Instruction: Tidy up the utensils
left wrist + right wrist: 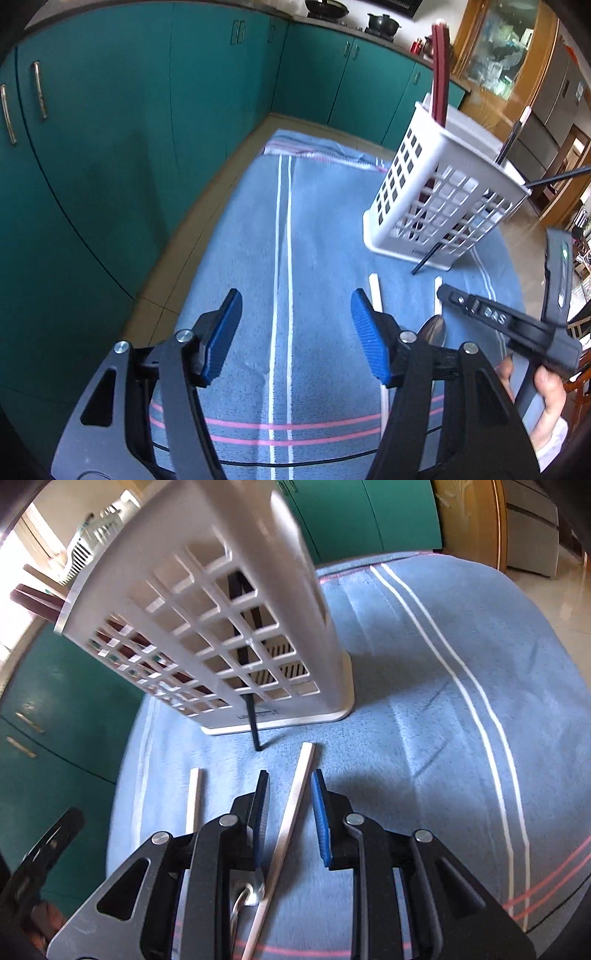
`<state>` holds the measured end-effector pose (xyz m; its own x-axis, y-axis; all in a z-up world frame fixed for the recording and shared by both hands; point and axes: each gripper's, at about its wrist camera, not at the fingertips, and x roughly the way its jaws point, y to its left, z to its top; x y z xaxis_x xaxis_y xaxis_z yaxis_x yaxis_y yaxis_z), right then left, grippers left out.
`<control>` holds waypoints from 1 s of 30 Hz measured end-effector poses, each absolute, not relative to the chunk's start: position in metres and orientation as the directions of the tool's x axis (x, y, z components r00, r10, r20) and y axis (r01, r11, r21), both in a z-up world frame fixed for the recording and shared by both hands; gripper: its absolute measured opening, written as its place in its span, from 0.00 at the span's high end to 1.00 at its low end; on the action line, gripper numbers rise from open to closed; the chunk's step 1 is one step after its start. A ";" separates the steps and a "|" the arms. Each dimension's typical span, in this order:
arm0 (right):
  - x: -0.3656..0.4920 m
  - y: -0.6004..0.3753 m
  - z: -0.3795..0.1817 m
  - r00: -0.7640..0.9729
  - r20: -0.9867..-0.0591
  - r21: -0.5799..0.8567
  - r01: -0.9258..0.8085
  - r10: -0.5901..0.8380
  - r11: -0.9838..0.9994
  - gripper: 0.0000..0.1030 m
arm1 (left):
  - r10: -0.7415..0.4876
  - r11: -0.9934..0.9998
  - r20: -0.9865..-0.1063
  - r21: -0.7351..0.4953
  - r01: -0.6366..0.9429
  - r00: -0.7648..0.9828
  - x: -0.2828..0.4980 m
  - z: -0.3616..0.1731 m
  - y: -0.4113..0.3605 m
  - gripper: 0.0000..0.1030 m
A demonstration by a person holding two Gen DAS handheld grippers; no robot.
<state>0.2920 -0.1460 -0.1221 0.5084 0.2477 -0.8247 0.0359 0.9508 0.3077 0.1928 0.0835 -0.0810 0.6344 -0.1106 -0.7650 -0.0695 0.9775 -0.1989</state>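
Note:
A white slotted utensil basket [443, 184] [240, 609] stands on a blue striped towel [325, 221]. Dark red chopsticks [439, 74] stand in it, and a black chopstick [255, 731] pokes out through its lower grid. Two white chopsticks [375, 291] [194, 801] and a metal spoon [436, 330] [251, 886] lie in front of the basket. My right gripper [289, 779] hangs low over them, its jaws narrowly apart astride one white chopstick [295, 812] without pressing it. Left of these utensils, my left gripper [295, 299] stands open over bare towel.
Teal cabinets [110, 147] curve round the left and back. A counter with black pots [382, 24] is behind. A person's hand [550, 391] holds the right gripper's handle. The towel's edge [535, 646] drops to a tiled floor on the right.

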 end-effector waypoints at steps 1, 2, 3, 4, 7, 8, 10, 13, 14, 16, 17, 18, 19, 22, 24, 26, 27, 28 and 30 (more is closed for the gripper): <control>0.295 -0.142 -0.125 0.504 -0.833 0.285 0.042 0.226 0.958 0.77 | -0.113 0.978 -0.771 -0.197 -0.066 0.627 0.196 -0.083 0.081 0.39; 0.295 -0.138 -0.124 0.511 -0.833 0.268 0.038 0.211 0.963 0.78 | -0.116 0.979 -0.775 -0.196 -0.063 0.621 0.205 -0.084 0.075 0.39; 0.295 -0.133 -0.125 0.511 -0.839 0.236 0.029 0.189 0.971 0.79 | -0.120 0.979 -0.783 -0.195 -0.058 0.610 0.208 -0.088 0.074 0.39; 0.294 -0.130 -0.126 0.509 -0.844 0.210 0.021 0.170 0.977 0.79 | -0.124 0.979 -0.788 -0.195 -0.054 0.603 0.210 -0.092 0.071 0.39; 0.290 -0.126 -0.126 0.506 -0.850 0.170 -0.005 0.149 0.985 0.89 | -0.141 0.981 -0.805 -0.192 -0.028 0.576 0.218 -0.103 0.061 0.39; 0.286 -0.125 -0.127 0.504 -0.850 0.167 -0.013 0.151 0.986 0.89 | -0.149 0.981 -0.810 -0.193 -0.018 0.568 0.221 -0.106 0.057 0.39; 0.277 -0.130 -0.130 0.502 -0.853 0.156 -0.020 0.145 0.988 0.89 | -0.169 0.980 -0.819 -0.197 0.008 0.548 0.229 -0.112 0.048 0.39; 0.268 -0.140 -0.133 0.504 -0.854 0.133 -0.025 0.127 0.991 0.88 | -0.200 0.977 -0.825 -0.206 0.047 0.528 0.242 -0.119 0.030 0.39; 0.266 -0.142 -0.133 0.504 -0.855 0.125 -0.025 0.121 0.992 0.88 | -0.202 0.978 -0.829 -0.202 0.058 0.521 0.246 -0.122 0.024 0.39; 0.262 -0.148 -0.134 0.503 -0.858 0.098 -0.028 0.099 0.995 0.88 | -0.204 0.979 -0.837 -0.189 0.082 0.507 0.255 -0.127 0.011 0.39; 0.259 -0.150 -0.134 0.502 -0.860 0.082 -0.037 0.090 0.996 0.88 | -0.203 0.979 -0.841 -0.183 0.091 0.501 0.258 -0.129 0.007 0.39; 0.258 -0.158 -0.137 0.499 -0.862 0.077 -0.043 0.088 0.996 0.88 | -0.202 0.979 -0.844 -0.176 0.098 0.496 0.260 -0.130 0.004 0.39; 0.256 -0.160 -0.137 0.498 -0.863 0.075 -0.046 0.088 0.996 0.88 | -0.197 0.980 -0.850 -0.165 0.107 0.489 0.264 -0.133 -0.003 0.39; 0.253 -0.163 -0.138 0.495 -0.864 0.076 -0.051 0.091 0.996 0.88 | -0.165 0.985 -0.853 -0.122 0.119 0.496 0.268 -0.135 -0.011 0.50; 0.253 -0.163 -0.136 0.494 -0.865 0.072 -0.056 0.090 0.996 0.89 | -0.170 0.984 -0.850 -0.122 0.127 0.499 0.267 -0.135 -0.012 0.67; 0.255 -0.177 -0.133 0.494 -0.865 0.068 -0.065 0.091 0.996 0.89 | -0.182 0.982 -0.849 -0.131 0.135 0.496 0.265 -0.134 -0.009 0.79; 0.254 -0.177 -0.134 0.494 -0.865 0.064 -0.068 0.090 0.996 0.89 | -0.187 0.981 -0.848 -0.134 0.141 0.495 0.264 -0.134 -0.007 0.85; 0.253 -0.178 -0.134 0.496 -0.864 0.059 -0.069 0.086 0.996 0.89 | -0.195 0.979 -0.848 -0.138 0.150 0.492 0.263 -0.134 -0.005 0.89; 0.253 -0.178 -0.132 0.497 -0.864 0.053 -0.069 0.081 0.996 0.89 | -0.205 0.977 -0.849 -0.144 0.160 0.487 0.260 -0.135 -0.001 0.90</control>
